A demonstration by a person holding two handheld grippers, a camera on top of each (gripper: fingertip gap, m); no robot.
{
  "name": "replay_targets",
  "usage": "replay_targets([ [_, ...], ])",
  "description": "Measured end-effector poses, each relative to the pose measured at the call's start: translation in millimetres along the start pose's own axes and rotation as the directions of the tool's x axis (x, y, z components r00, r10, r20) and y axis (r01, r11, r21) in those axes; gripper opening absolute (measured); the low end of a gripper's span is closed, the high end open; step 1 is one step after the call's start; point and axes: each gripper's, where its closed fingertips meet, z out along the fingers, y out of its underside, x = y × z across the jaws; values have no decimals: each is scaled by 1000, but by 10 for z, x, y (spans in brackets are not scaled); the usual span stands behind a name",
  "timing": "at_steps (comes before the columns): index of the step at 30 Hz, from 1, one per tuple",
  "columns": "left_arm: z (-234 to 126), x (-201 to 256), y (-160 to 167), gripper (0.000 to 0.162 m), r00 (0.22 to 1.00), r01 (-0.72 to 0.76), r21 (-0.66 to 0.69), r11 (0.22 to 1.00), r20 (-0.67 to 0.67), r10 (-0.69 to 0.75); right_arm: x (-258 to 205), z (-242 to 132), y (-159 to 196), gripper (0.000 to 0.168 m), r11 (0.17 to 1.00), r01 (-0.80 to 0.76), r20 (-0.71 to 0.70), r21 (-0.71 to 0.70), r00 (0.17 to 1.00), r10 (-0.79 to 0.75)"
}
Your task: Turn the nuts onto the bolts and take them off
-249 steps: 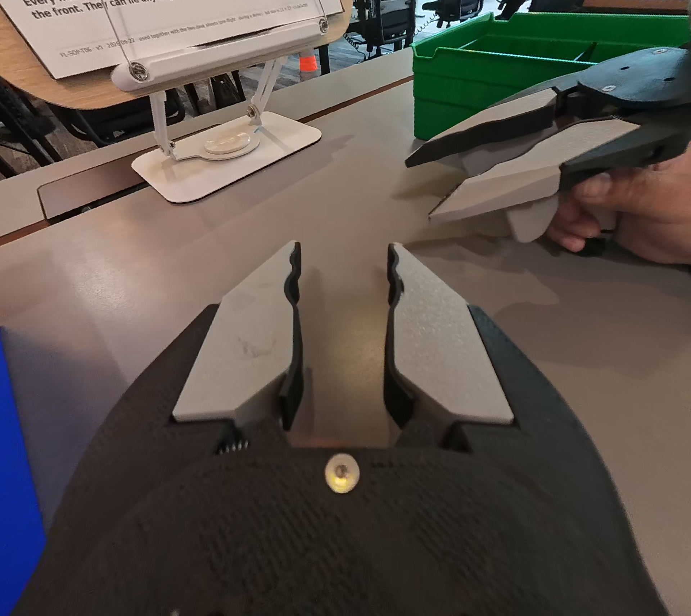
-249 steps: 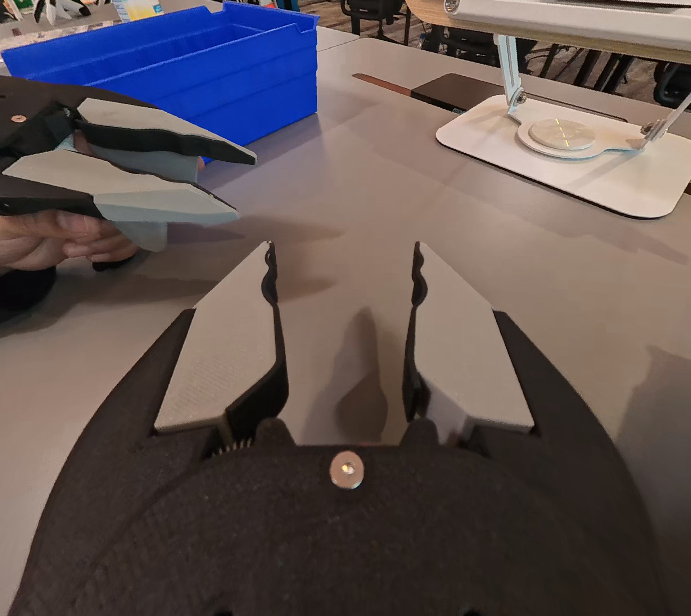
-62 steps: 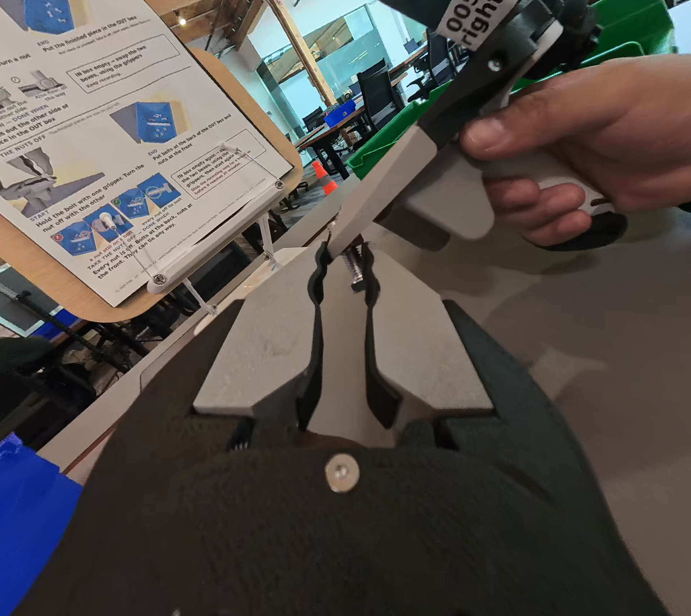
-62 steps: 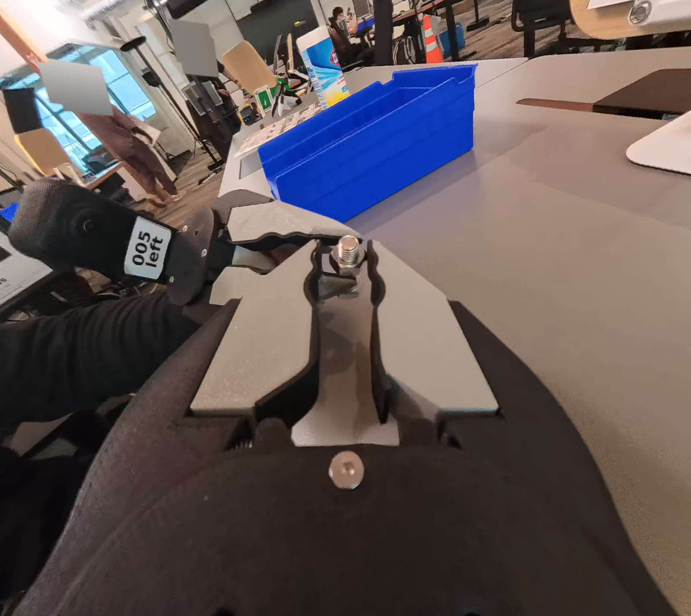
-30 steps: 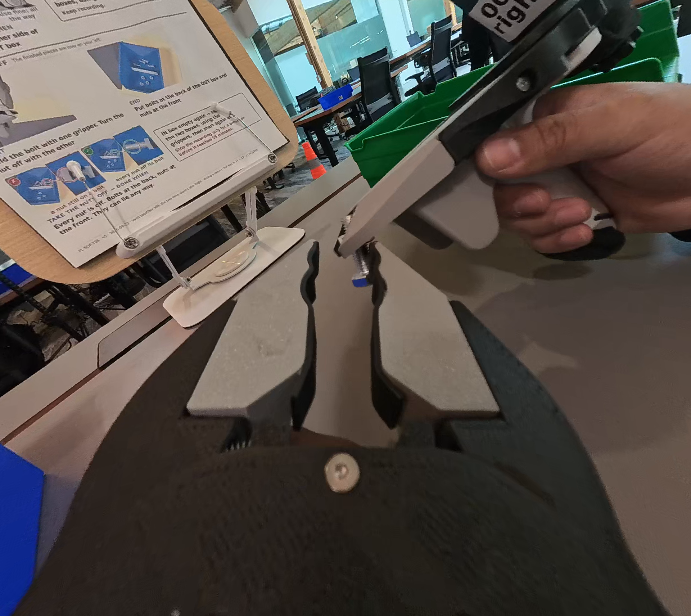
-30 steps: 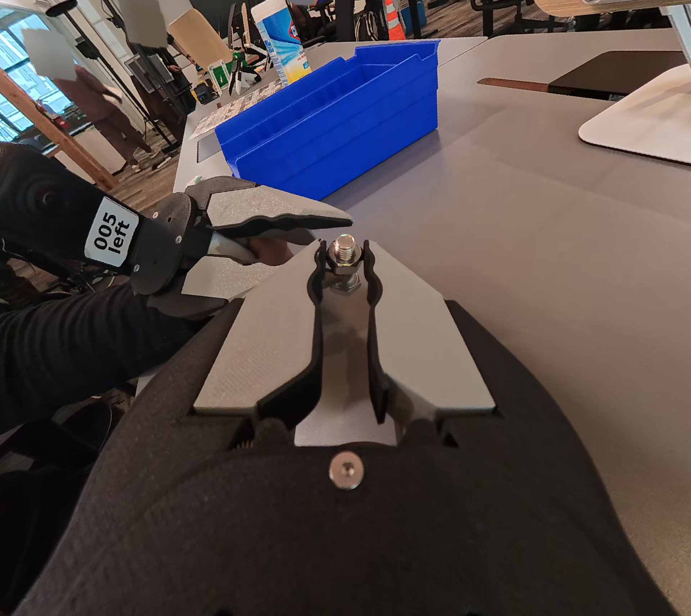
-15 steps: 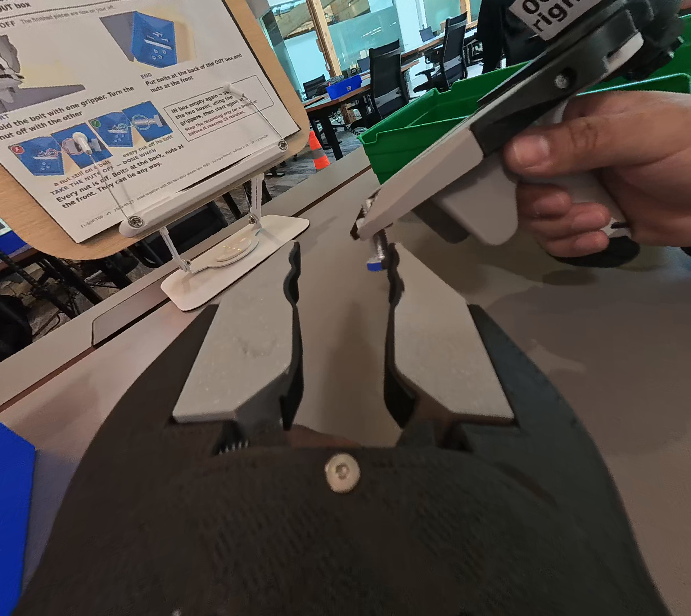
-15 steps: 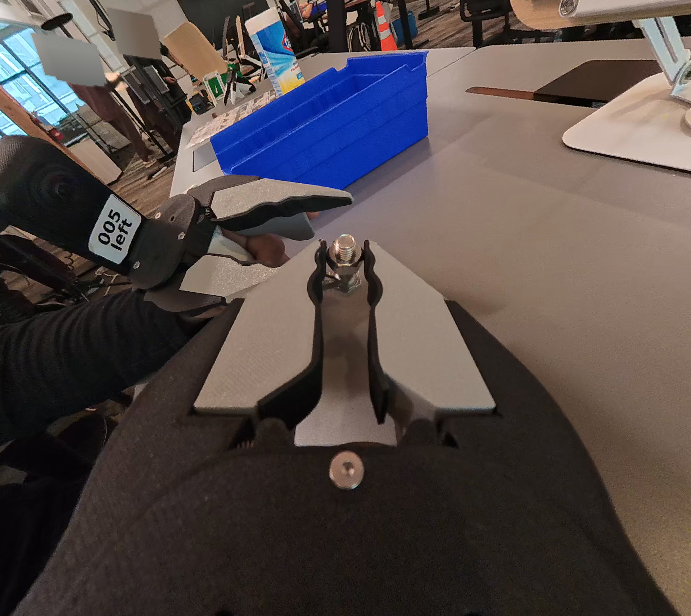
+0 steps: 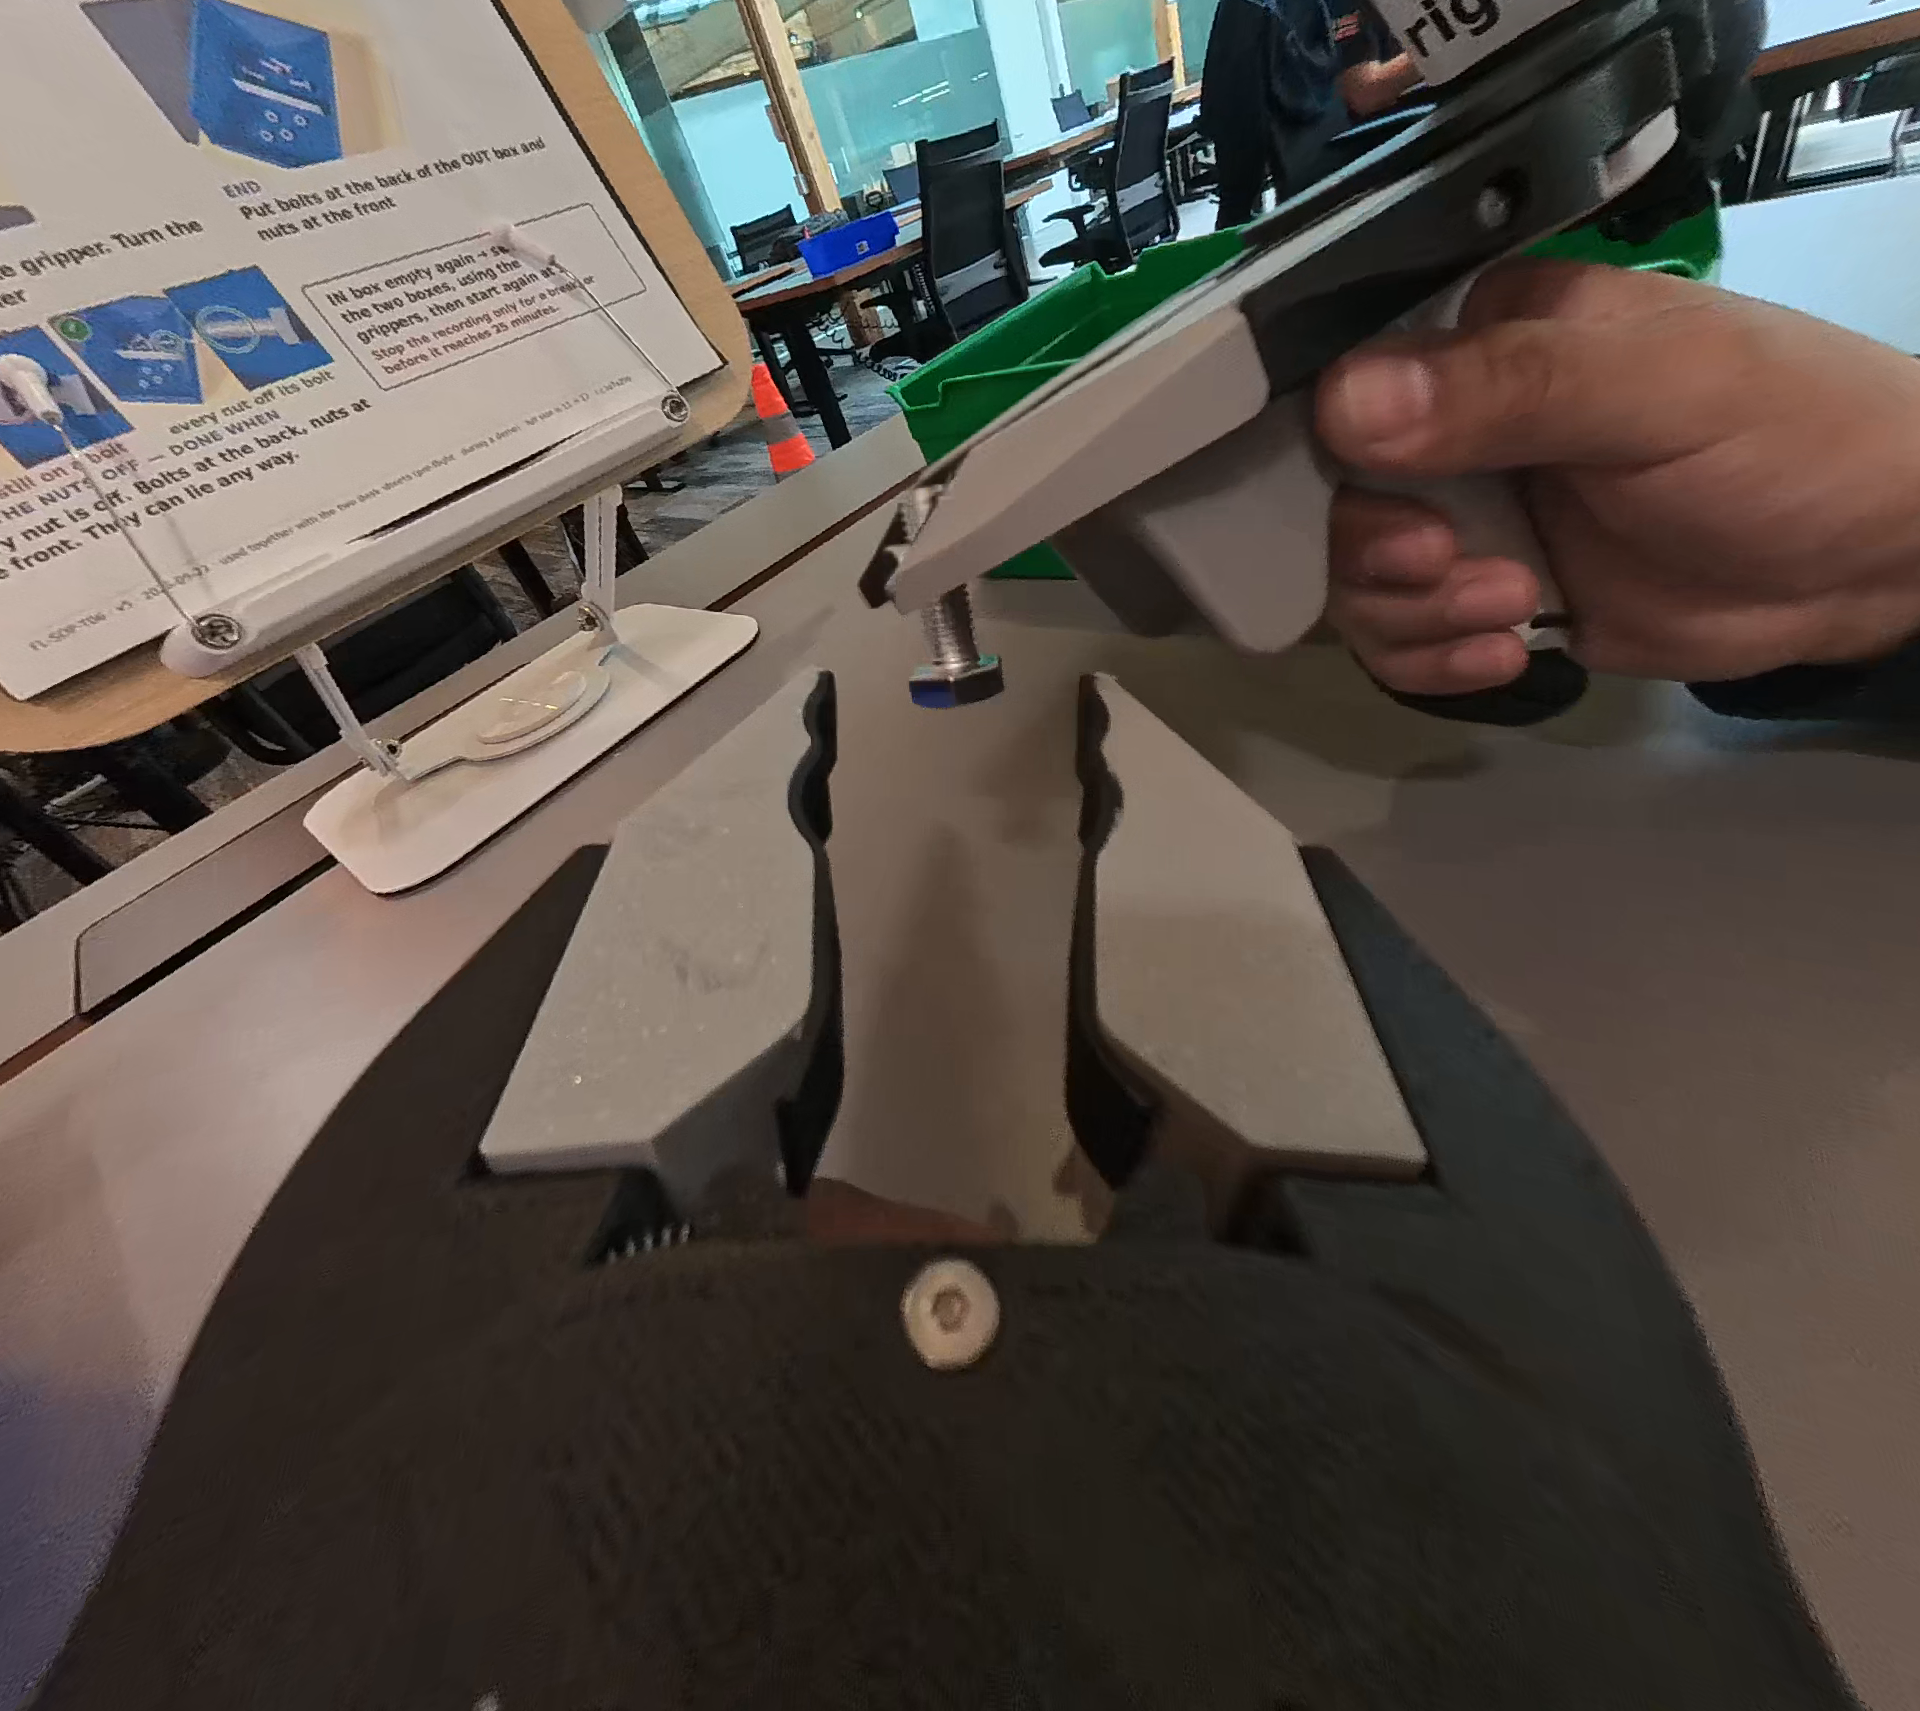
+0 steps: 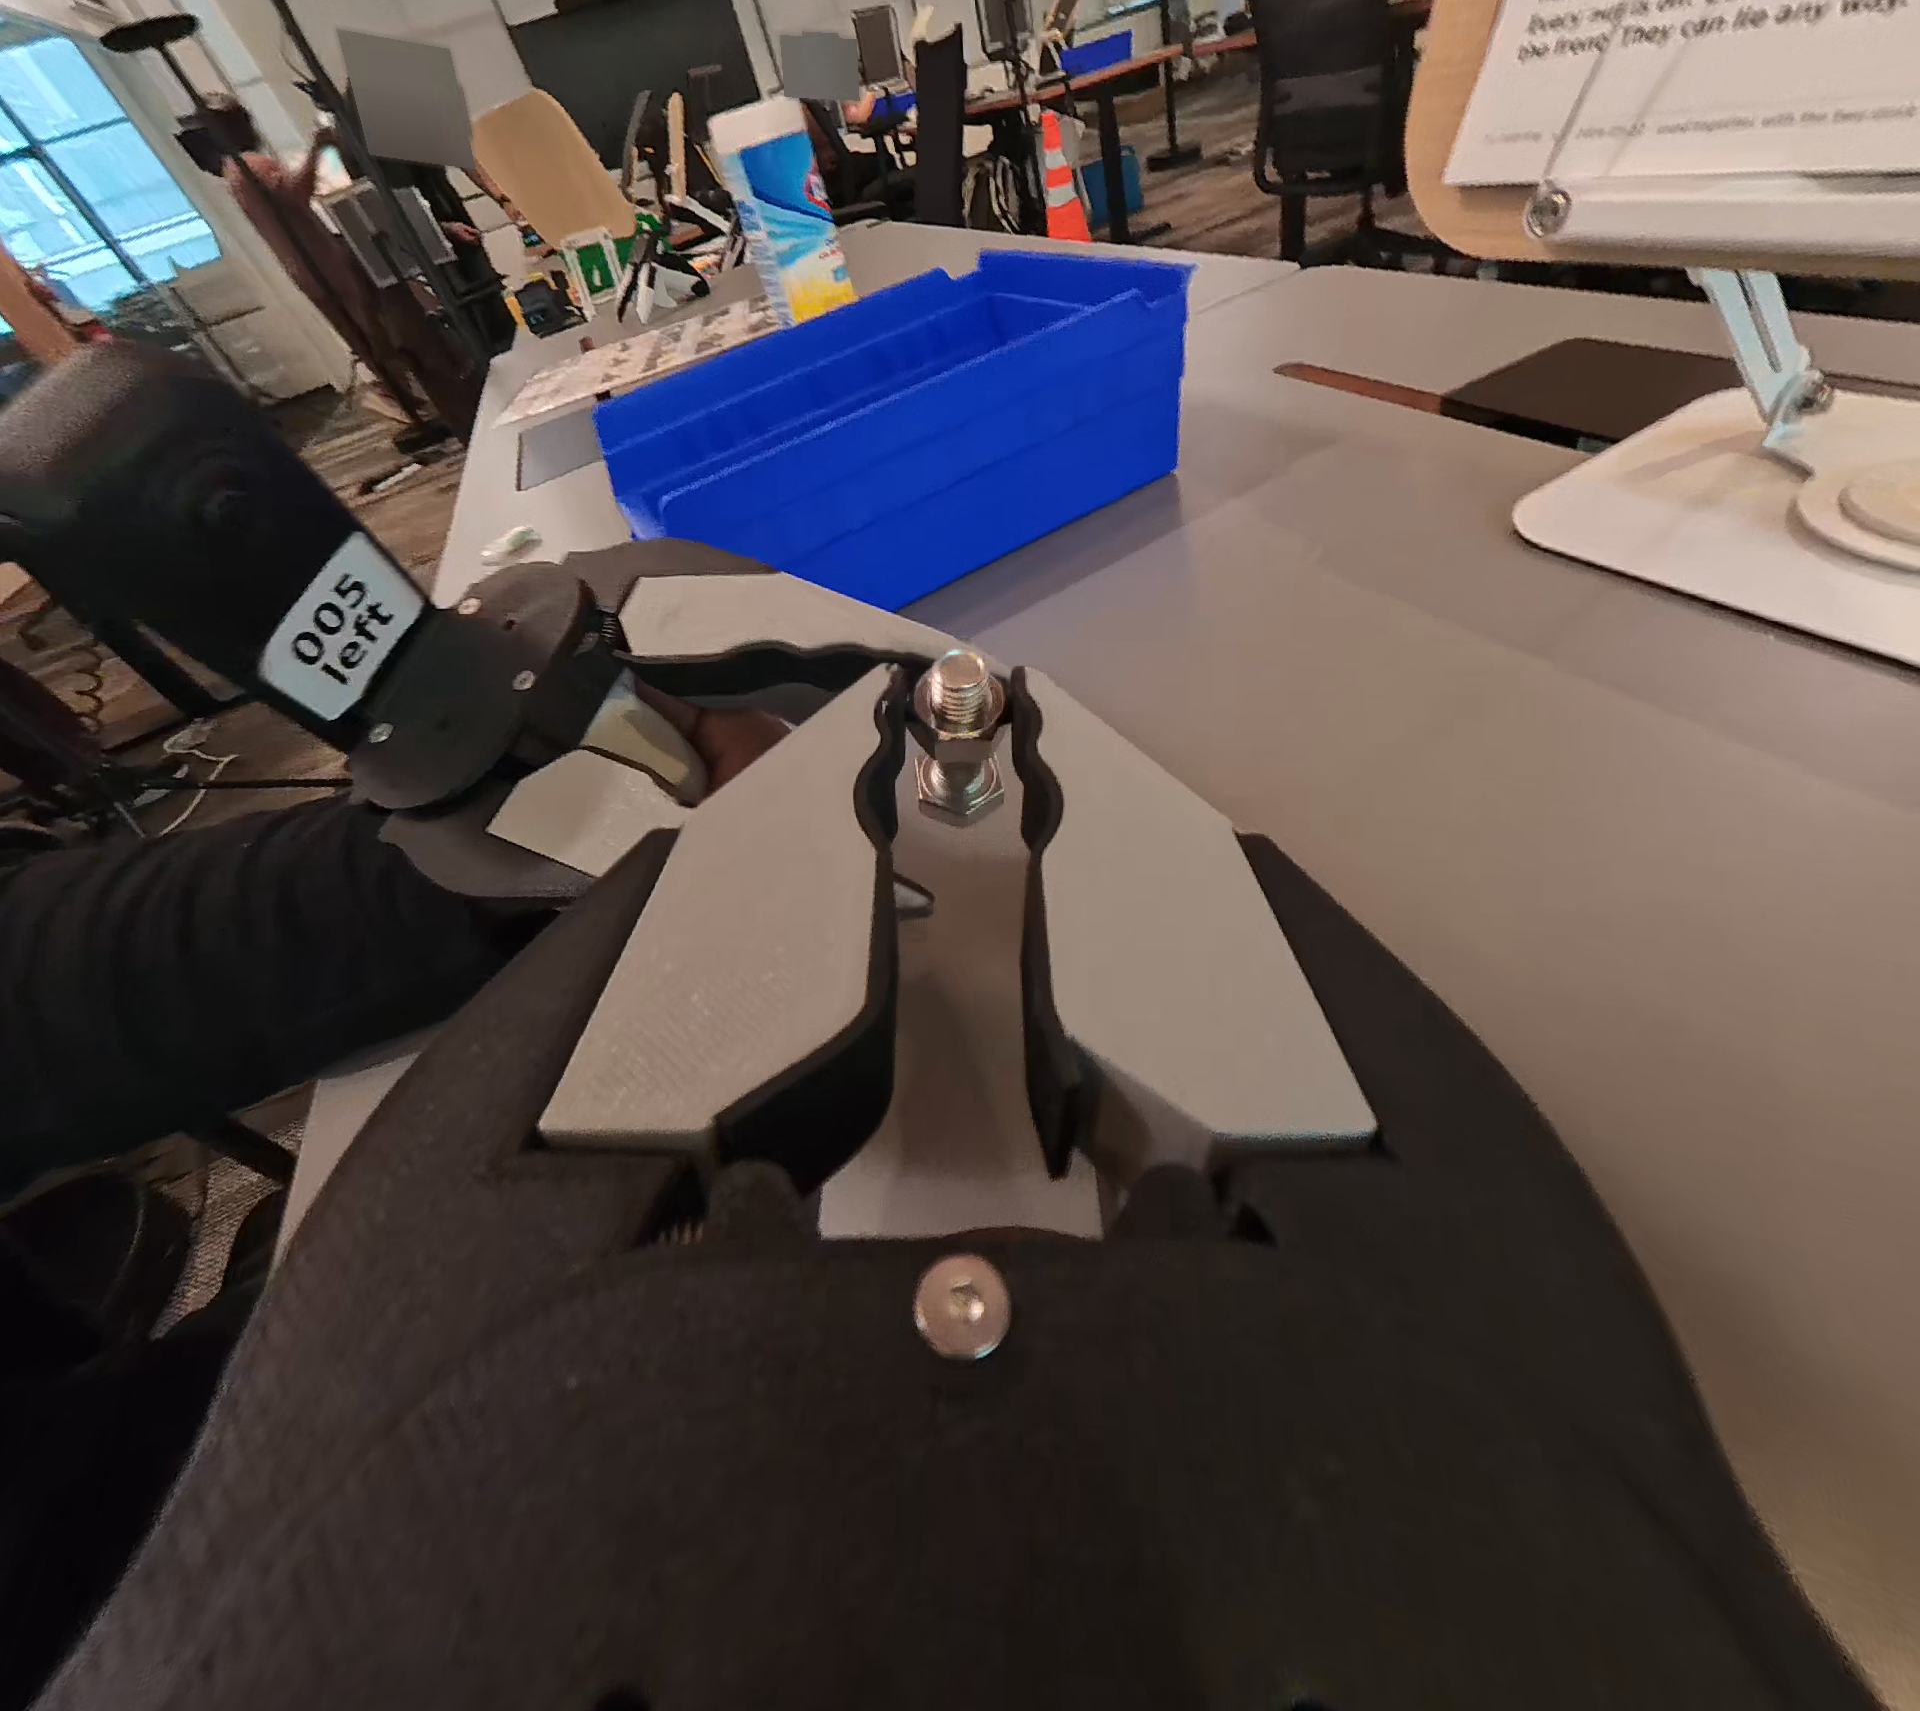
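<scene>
My right gripper (image 10: 954, 711) is shut on a steel nut (image 10: 952, 732) threaded on a bolt (image 10: 958, 687), held above the grey table (image 10: 1455, 830). In the left wrist view the right gripper (image 9: 906, 562) comes in from the right in a hand, and the bolt (image 9: 951, 638) hangs from it, head down. My left gripper (image 9: 956, 726) is open and empty, its fingers just below and either side of the bolt head, not touching it. It also shows in the right wrist view (image 10: 758, 695), left of the bolt.
A blue bin (image 10: 935, 435) stands behind the left gripper. A green bin (image 9: 1039, 352) stands behind the right gripper. An instruction sheet on a white stand (image 9: 520, 705) is at the back of the table. A wipes canister (image 10: 790, 227) stands behind the blue bin. My two grippers' fingertips are within a few centimetres of each other.
My left gripper was shut on the bolt 2 s ago; it has opened, let go and drawn back slightly. The right gripper still holds the nut and bolt.
</scene>
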Motion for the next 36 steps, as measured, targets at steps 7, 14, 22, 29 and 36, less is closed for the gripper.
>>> replay_targets([
  [7, -11, 37, -32, 21, 998, 54, 19, 998, -41, -53, -203, 29, -4, 16, 998, 66, 68, -2, 995, -66],
  [14, -13, 79, -21, 16, 994, 72, 6, 997, -82, -71, -250, 47, 18, 16, 987, 158, 42, -17, 987, -158],
  [22, -9, -12, 15, 16, 997, 73, -13, 997, -29, -73, -230, 10, -73, 26, 992, 120, 42, 43, 992, -122],
  [29, -25, -174, 48, 16, 992, 116, -23, 993, 41, -115, -231, 20, -48, 26, 985, 173, 20, 27, 985, -174],
  [36, -6, 71, -13, 16, 996, 71, -13, 997, -59, -72, -337, 114, 41, 34, 979, 203, 55, 8, 978, -203],
])
